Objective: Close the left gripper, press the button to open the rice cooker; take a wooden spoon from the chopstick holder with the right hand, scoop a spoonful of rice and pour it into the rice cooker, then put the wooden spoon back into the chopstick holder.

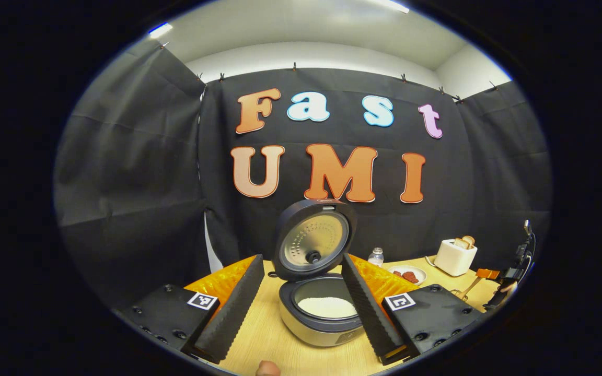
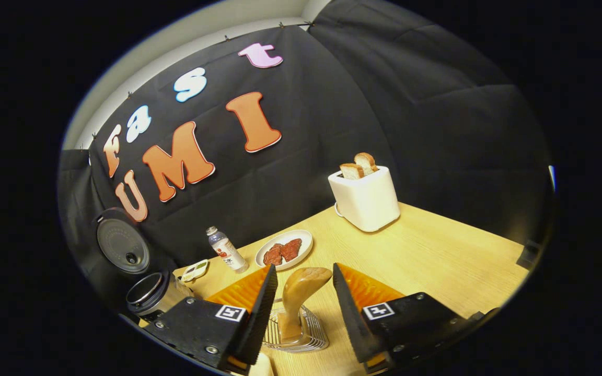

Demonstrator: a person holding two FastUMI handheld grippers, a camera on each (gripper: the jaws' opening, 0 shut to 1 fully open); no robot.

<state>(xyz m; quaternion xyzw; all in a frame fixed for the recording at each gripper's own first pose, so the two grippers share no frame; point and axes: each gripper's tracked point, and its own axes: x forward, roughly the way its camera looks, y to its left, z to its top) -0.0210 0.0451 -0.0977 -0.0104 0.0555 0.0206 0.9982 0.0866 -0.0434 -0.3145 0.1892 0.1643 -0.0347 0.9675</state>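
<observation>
- Left gripper view: left gripper [image 1: 302,313] spread wide, holding nothing; rice cooker [image 1: 322,313] sits between its fingers at 6 o'clock on the light wood worktop [image 1: 264,339].
- Cooker lid [image 1: 314,240] stands up open, inner plate w/ vent holes facing the camera; white rice [image 1: 328,307] lies in the pot.
- At 4 o'clock: small bottle [image 1: 376,256], plate of red food [image 1: 408,274], white toaster [image 1: 455,256] w/ two bread slices up.
- Far edge, 4 o'clock: the other gripper [image 1: 512,271] above the worktop; its state can't be told from here.
- Right gripper view: right gripper [image 2: 301,308] wide apart, not pressing on anything; wooden spoon [image 2: 298,300] stands bowl-up between the fingers, in the wire chopstick holder [image 2: 301,334] at 6 o'clock.
- At 8 o'clock: rice cooker [image 2: 152,292] w/ open lid [image 2: 122,245] raised; beside it a small flat white item [image 2: 195,270], type unclear.
- Bottle [image 2: 225,250] and plate [image 2: 284,249] near centre; toaster [image 2: 366,198] at 1 o'clock.
</observation>
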